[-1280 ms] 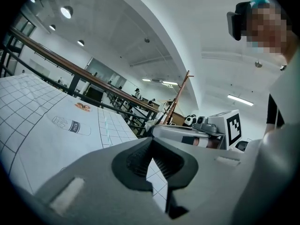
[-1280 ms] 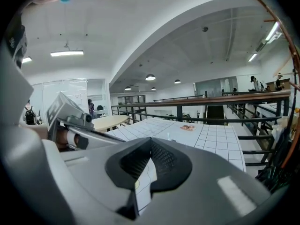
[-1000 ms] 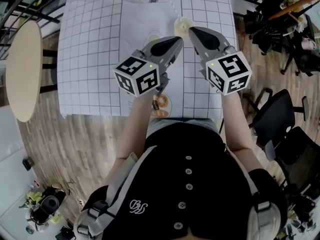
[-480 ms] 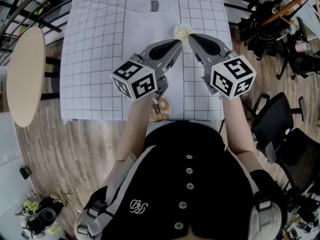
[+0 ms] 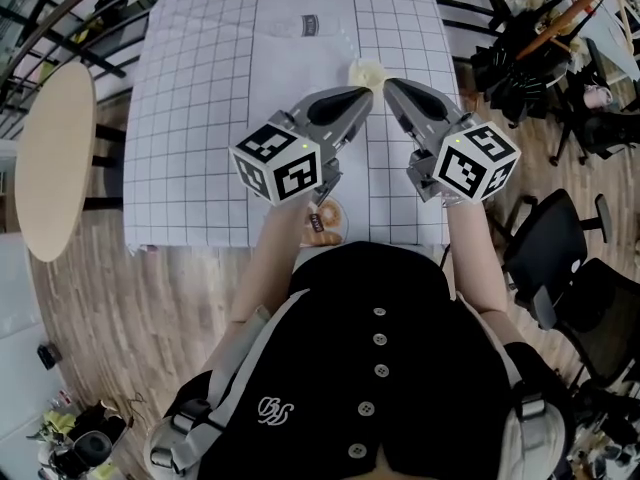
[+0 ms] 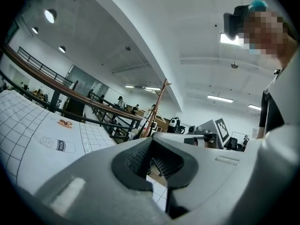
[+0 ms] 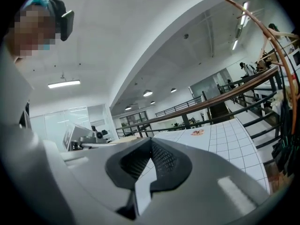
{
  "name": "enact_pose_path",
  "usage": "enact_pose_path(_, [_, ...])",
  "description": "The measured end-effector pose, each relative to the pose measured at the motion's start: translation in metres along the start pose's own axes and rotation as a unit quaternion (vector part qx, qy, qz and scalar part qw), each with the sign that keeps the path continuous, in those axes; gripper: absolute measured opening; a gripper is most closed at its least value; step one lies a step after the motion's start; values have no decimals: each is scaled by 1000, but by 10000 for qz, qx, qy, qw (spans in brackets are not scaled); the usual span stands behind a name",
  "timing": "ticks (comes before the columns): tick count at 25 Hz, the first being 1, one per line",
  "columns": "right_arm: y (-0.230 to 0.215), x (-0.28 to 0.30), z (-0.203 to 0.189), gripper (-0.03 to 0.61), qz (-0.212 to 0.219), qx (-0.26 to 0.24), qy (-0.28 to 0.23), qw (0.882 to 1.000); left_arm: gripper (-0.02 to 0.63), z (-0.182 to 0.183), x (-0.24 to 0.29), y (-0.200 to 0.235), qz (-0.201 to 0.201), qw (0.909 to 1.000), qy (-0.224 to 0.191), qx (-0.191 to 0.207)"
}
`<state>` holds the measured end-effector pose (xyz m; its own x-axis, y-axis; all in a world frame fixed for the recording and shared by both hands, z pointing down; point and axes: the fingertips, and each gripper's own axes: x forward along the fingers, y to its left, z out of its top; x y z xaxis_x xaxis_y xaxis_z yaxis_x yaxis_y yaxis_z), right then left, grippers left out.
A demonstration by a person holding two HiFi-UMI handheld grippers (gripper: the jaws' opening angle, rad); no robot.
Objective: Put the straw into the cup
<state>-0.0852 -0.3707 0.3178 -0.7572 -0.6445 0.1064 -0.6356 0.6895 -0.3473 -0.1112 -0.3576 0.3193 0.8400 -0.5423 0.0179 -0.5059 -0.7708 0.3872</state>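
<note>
Grey plastic jaws are seen pressed together at their tips on both tools, with only the oval hollow behind the ribbed pads left open and nothing pinched in either. In the head view the left gripper (image 5: 362, 95) and the right gripper (image 5: 390, 84) are held side by side over a table covered by a white gridded cloth (image 5: 200, 88), their tips angled towards each other. The cream-coloured cup (image 5: 366, 70) is found just beyond the two sets of tips, between them and a little ahead, standing on the cloth; contact with either jaw cannot be told. The straw cannot be made out in any view. Farther ahead of the jaws, and slightly to the left of them, a printed milk bottle (image 5: 305, 26) is marked on the cloth, and the same print is seen low and left of the closed jaws in the left gripper view. Behind the jaws, near the table's near edge, a printed doughnut (image 5: 325, 220) is partly covered by the left forearm. A round wooden table (image 5: 55, 148) is set well to the left of the jaws, and black office chairs (image 5: 560, 238) well to the right.
</note>
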Motion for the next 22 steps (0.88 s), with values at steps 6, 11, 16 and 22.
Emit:
enact_pose_path(6, [9,-14,-4,-2,129,-233,-37,9996,-2,-7,-4,-11,-113,9999,88,23])
enact_pose_path(11, [12,-23,-12,-2,64,-260,-27,9996,-2,-19,-4,-15,-170,9995,270,-13])
enact_pose_path(16, [12,-30,-19,-2,-43,-225,17,9997,-2,-31,-4,-17,-167,9992,350,-120])
enact_pose_path(22, [8,-37,-26,-2,-128,-188,47,9997,-2,-43,0,-18,-172,9987,440,-181])
